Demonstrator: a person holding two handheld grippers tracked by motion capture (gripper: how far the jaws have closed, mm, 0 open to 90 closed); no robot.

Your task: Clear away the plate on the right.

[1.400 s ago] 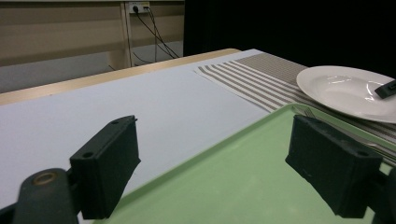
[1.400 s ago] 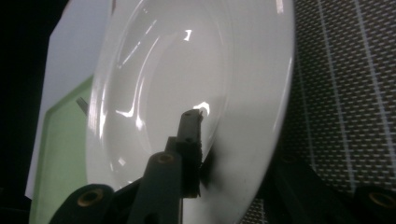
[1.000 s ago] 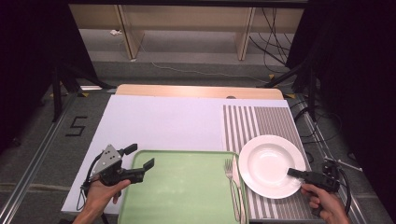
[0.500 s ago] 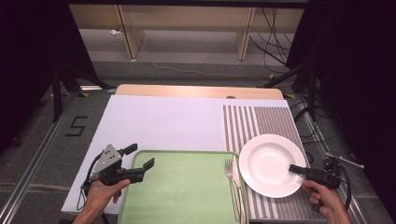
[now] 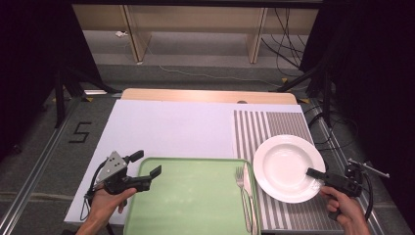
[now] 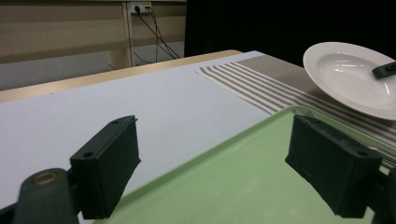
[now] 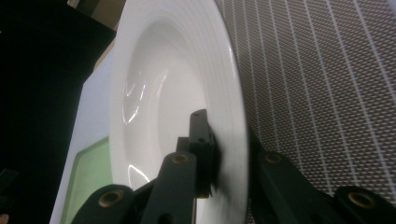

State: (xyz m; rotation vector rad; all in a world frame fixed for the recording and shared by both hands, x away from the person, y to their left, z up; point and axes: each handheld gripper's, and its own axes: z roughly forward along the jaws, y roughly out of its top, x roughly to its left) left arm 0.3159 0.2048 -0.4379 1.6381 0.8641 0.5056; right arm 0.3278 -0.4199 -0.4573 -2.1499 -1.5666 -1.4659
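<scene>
A white deep plate sits on the striped placemat at the right. My right gripper is shut on its near right rim: in the right gripper view one jaw lies inside the plate and the other under the rim, with the gripper clamped on it. My left gripper hangs open over the left edge of the green tray with nothing between its jaws. In the left gripper view that gripper frames the tray, with the plate beyond.
A fork and a knife lie along the tray's right side. A white mat covers the table's left and middle. Cables trail from both grippers. Dark floor surrounds the table.
The right gripper and the plate it holds have shifted slightly away from the table's front edge. The left gripper has stayed put.
</scene>
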